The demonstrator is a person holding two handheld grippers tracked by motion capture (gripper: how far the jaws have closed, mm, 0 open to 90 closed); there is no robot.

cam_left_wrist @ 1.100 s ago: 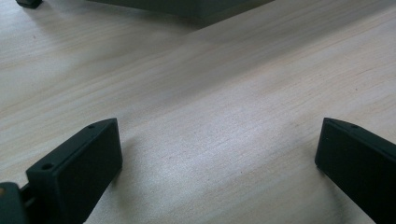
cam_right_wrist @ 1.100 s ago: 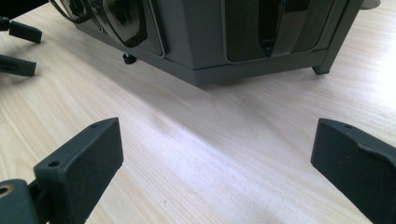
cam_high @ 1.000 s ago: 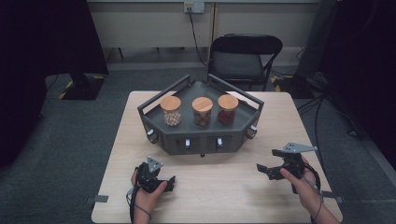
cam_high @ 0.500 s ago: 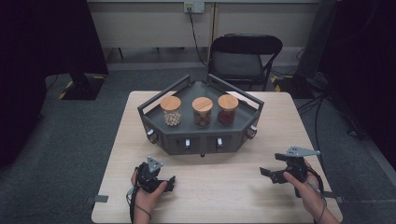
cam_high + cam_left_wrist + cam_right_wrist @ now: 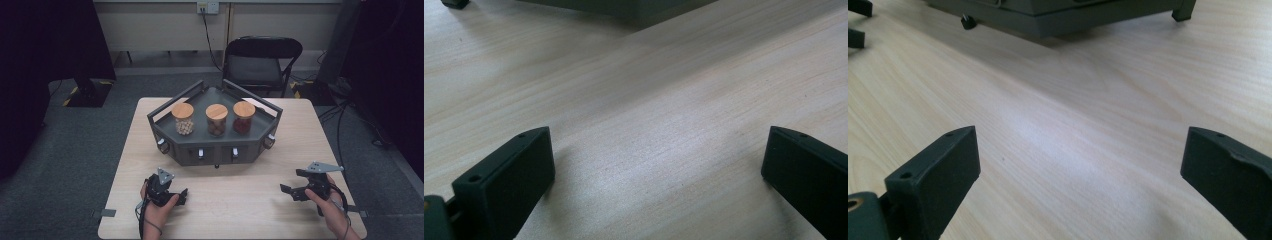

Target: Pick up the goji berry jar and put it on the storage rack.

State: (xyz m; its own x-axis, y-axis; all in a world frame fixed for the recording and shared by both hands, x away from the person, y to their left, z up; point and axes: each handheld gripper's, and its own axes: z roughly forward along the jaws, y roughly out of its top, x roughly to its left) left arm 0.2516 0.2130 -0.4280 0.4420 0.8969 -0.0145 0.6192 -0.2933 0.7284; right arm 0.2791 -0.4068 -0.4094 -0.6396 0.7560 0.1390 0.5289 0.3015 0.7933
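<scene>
A dark grey angular tray (image 5: 170, 114) stands mid-table on short feet, its underside showing in the right gripper view (image 5: 1058, 20). On it stand three cork-lidded glass jars: one with pale contents (image 5: 183, 119), one with brown contents (image 5: 216, 119), one with red contents (image 5: 243, 117). My left gripper (image 5: 181, 196) rests low over the table's front left, open, nothing between its jaws (image 5: 654, 175). At the front right my right gripper (image 5: 295, 182) is held just above the wood, open and empty (image 5: 1078, 175).
The light wooden table (image 5: 235, 205) has bare wood between and before the grippers. A black folding chair (image 5: 262, 62) stands behind the table. Cables (image 5: 345, 115) run over the grey carpet at the right. A dark stand base (image 5: 87, 92) sits at the back left.
My right gripper has drifted down and slightly right, closer to the table's front edge. The left gripper has stayed put.
</scene>
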